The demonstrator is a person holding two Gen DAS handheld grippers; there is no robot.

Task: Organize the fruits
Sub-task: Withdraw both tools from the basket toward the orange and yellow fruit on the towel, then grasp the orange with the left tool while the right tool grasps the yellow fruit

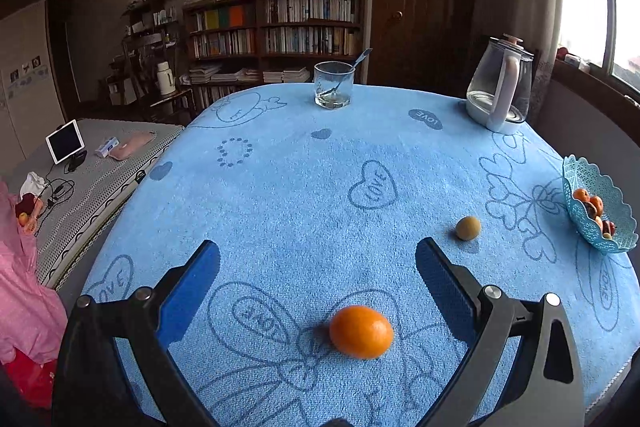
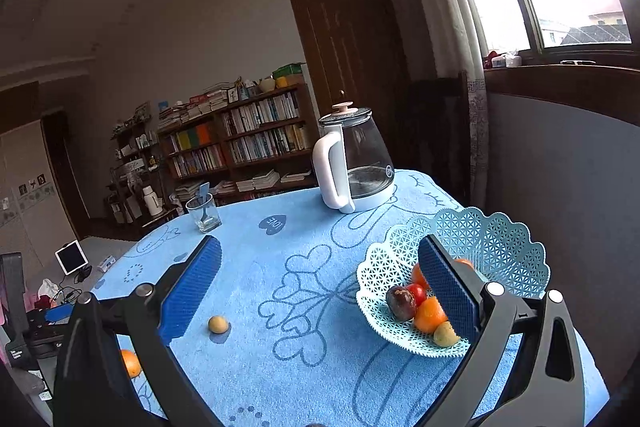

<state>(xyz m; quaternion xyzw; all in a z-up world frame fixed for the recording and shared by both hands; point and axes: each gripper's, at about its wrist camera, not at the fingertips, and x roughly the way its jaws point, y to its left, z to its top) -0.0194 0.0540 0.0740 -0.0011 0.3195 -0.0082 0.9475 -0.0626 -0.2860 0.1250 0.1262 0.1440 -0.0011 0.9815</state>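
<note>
An orange (image 1: 361, 331) lies on the blue towel-covered table (image 1: 304, 187), between the fingers of my left gripper (image 1: 318, 251), which is open and empty. A small yellow-green fruit (image 1: 467, 227) lies farther right. The blue lattice fruit basket (image 1: 608, 227) holds several fruits at the right edge. In the right wrist view my right gripper (image 2: 320, 249) is open and empty; its right finger (image 2: 448, 291) hangs over the basket (image 2: 500, 243), which holds oranges, a dark fruit (image 2: 401, 303) and a yellow fruit. The small fruit (image 2: 218, 324) and the orange (image 2: 130, 363) lie to the left.
A glass with a spoon (image 1: 333, 85) and a glass kettle (image 1: 500, 91) stand at the table's far side. A bed with a tablet (image 1: 64, 141) is left of the table. Bookshelves (image 1: 276, 27) line the back wall. A window is on the right.
</note>
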